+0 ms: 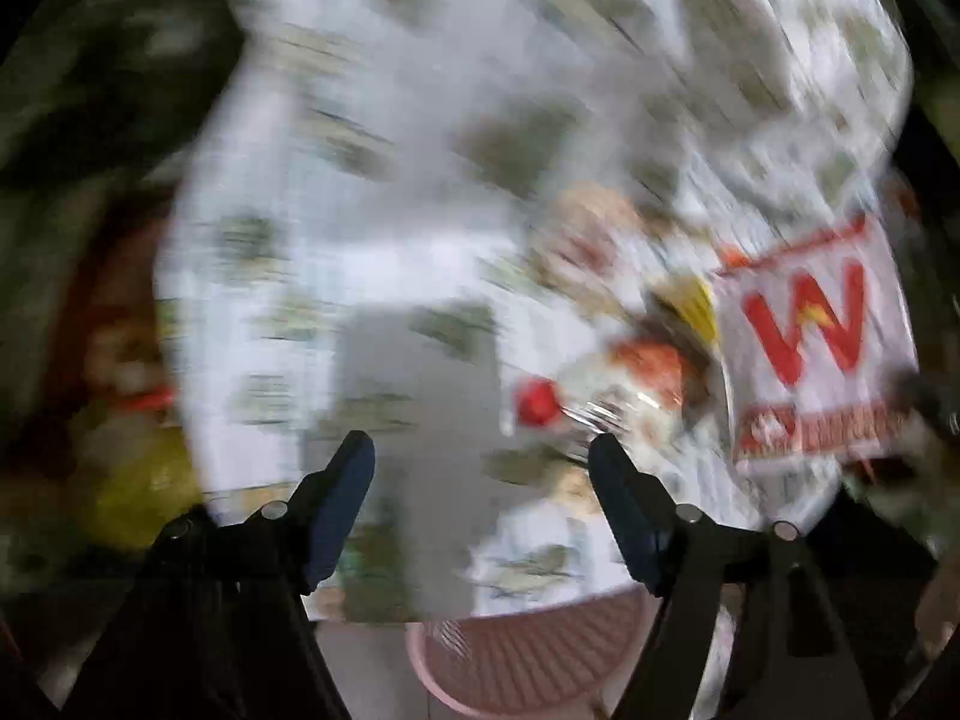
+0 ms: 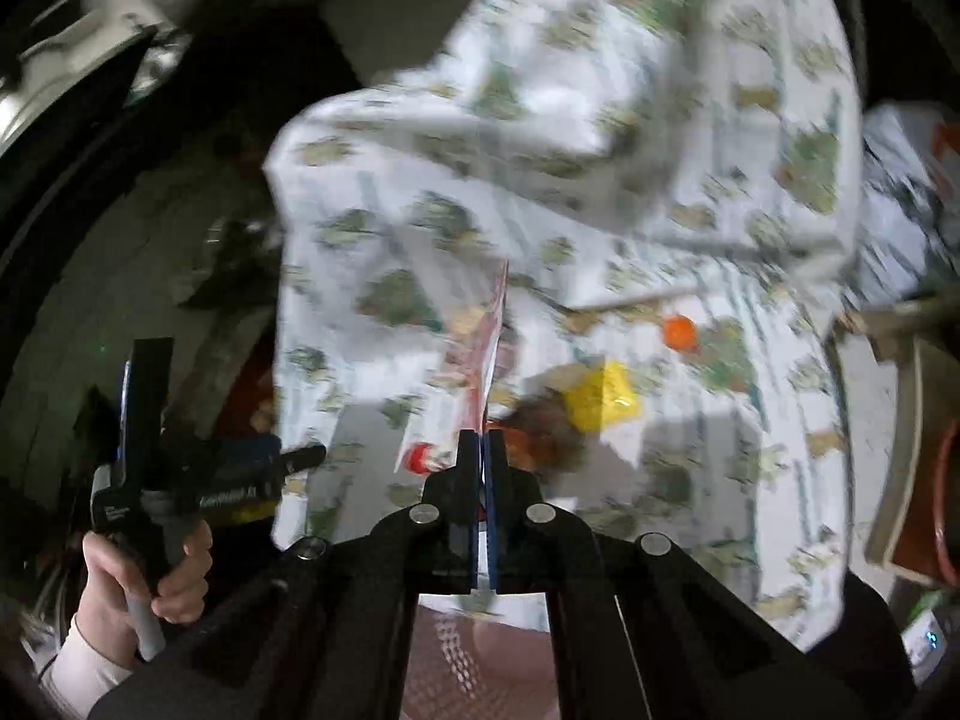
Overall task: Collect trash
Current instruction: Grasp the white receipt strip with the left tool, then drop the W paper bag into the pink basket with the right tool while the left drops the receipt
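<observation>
Both views are motion-blurred. My right gripper (image 2: 483, 438) is shut on the edge of a thin white-and-red wrapper (image 2: 493, 330) that stands edge-on above the table; the left wrist view shows the wrapper's face with a red W (image 1: 810, 336). My left gripper (image 1: 482, 450) is open and empty over the patterned tablecloth (image 1: 360, 192); it also shows in the right wrist view (image 2: 288, 456). Trash lies on the cloth: a red cap (image 2: 420, 457), a yellow piece (image 2: 600, 396), an orange cap (image 2: 679, 331) and brown scraps (image 2: 540, 426).
A pink mesh basket (image 1: 534, 654) sits just below the table's near edge, also in the right wrist view (image 2: 468, 660). A tablecloth corner is folded over at the far side (image 2: 540, 90). Boxes (image 2: 900, 480) stand at the right.
</observation>
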Motion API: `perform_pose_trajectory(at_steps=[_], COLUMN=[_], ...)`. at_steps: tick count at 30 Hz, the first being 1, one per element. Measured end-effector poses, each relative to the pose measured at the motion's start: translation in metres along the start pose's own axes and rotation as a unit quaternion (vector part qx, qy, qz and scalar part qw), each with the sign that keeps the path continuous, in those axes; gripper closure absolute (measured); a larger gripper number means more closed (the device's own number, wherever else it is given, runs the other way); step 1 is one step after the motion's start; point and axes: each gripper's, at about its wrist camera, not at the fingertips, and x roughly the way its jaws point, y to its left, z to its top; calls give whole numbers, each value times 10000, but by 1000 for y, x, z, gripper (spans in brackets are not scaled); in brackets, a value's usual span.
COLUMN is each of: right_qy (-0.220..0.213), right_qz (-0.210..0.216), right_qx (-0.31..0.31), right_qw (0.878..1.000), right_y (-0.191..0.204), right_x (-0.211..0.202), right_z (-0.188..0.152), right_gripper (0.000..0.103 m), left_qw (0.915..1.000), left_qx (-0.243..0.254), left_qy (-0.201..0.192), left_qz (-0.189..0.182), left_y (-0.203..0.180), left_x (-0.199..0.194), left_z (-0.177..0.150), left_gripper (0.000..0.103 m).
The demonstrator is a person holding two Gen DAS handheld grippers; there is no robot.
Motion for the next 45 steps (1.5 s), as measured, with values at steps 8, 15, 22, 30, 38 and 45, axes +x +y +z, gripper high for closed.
perform_pose_trajectory(at_steps=[8,15,22,30,38,45], right_qy=[-487,-582,-644,-617,-616,-819], right_qz=[-558,-746,-769,-750,-742,-578], right_qx=[108,211,245,203,216,54], right_qw=[9972,9953,9947,9951,9951,9949], right_y=[-30,-47,-55,-47,-45,-22], right_x=[-14,-26,-33,-31,-30,-48], right_z=[12,19,26,22,19,12], right_gripper=[101,101,101,101,101,101], left_qw=[9903,9861,9876,9947,9965,9937], left_qx=[1213,1302,1369,895,571,730], left_qy=[609,1027,739,216,-304,-849], left_qz=[-314,-77,-212,-460,-534,-64], left_y=[-79,-100,-101,-77,-61,-56], left_x=[47,95,85,48,10,-49], left_z=[18,33,38,32,25,-4], left_gripper=[18,20,71,99,99,99])
